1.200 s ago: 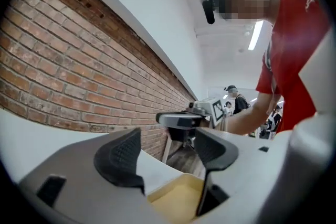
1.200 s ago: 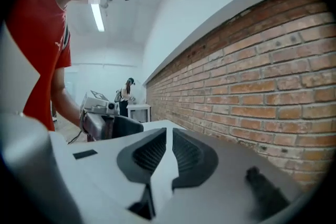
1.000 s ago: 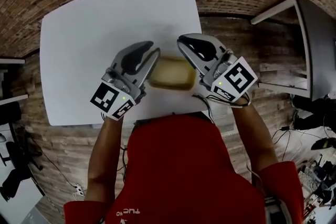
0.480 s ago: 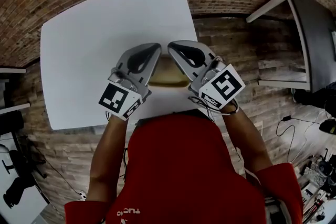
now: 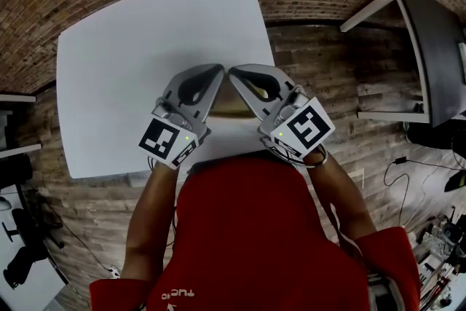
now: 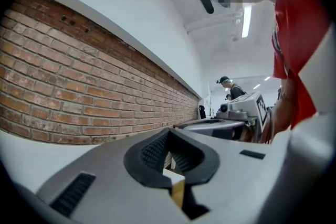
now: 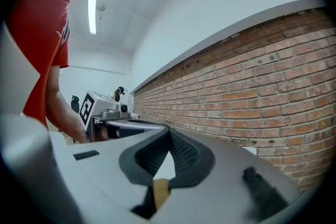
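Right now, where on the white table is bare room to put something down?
The white square table is crowded at its near edge, where the left gripper, right gripper and tan flat object meet. Bare: from them to the far edge, and along the left side.

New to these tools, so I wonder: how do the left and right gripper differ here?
The left gripper sits left of the tan container, the right gripper right of it. The left gripper angles rightward, the right gripper leftward, tips nearly meeting. Both have jaws together.
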Demonstrator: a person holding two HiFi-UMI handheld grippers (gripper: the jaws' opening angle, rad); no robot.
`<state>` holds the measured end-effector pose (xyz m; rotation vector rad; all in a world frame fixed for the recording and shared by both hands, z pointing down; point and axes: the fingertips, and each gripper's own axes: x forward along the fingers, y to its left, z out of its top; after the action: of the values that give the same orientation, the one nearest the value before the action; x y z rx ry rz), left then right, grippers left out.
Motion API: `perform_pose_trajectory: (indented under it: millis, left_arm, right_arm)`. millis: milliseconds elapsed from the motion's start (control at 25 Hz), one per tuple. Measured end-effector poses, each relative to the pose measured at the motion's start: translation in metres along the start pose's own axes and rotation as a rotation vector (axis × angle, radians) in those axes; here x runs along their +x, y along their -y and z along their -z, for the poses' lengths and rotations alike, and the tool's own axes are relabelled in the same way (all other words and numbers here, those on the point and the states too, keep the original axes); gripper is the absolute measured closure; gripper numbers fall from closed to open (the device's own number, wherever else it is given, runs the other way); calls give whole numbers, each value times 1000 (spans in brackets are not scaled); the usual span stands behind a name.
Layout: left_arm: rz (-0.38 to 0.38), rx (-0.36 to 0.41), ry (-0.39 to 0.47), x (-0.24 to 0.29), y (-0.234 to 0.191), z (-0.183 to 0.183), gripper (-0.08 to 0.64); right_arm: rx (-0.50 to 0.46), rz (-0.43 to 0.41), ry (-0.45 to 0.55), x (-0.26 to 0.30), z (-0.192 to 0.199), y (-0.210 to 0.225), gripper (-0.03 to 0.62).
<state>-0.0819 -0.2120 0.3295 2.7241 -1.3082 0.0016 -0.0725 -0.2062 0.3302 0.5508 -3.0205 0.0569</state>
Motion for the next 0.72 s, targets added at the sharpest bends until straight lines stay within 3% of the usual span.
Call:
perform_pose_trajectory:
  millis: [720]
  left_arm:
    - [14, -3, 10, -3, 11, 0, 546]
  right_arm:
    - [-12, -2, -21, -10, 3, -1, 563]
